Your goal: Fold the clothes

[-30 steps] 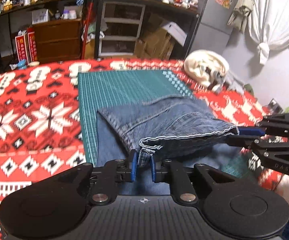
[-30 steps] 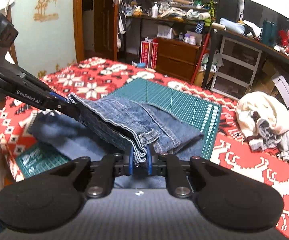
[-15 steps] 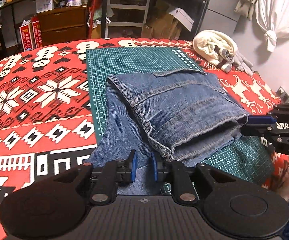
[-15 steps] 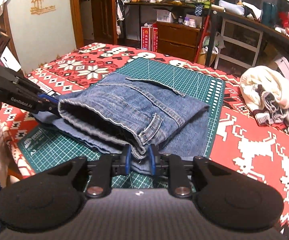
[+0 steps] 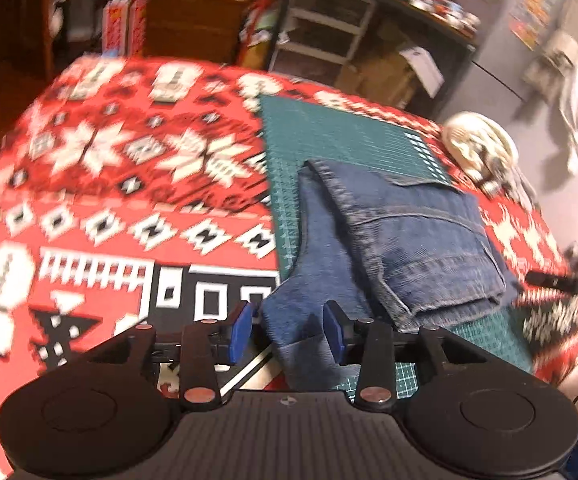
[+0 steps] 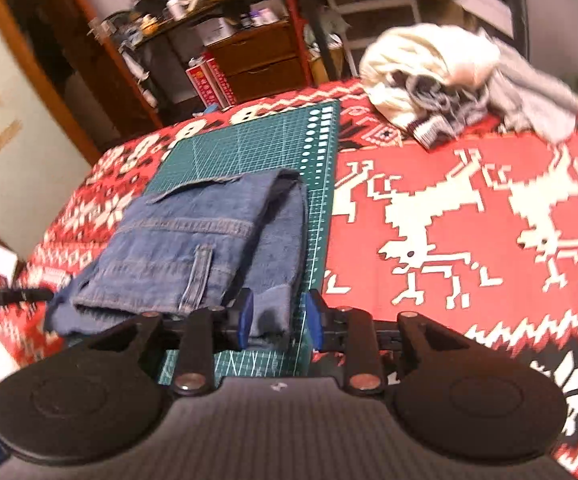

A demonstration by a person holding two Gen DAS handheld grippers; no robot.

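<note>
Since the earlier frame, both grippers have released the folded jeans (image 5: 417, 240), which now lie flat on the green cutting mat (image 5: 329, 136). Left gripper (image 5: 287, 330) and right gripper (image 6: 277, 320): jaws spread, empty, at the near denim edge. Red patterned blanket (image 6: 469, 208) lies clear to the right.

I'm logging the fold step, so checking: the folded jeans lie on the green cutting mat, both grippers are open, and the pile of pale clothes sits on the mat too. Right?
One thing is off. The pile of pale clothes sits on the red patterned blanket beyond the mat's corner, as the right wrist view shows. The rest holds: the folded jeans lie on the green cutting mat, and the left gripper and right gripper are both open.
</note>
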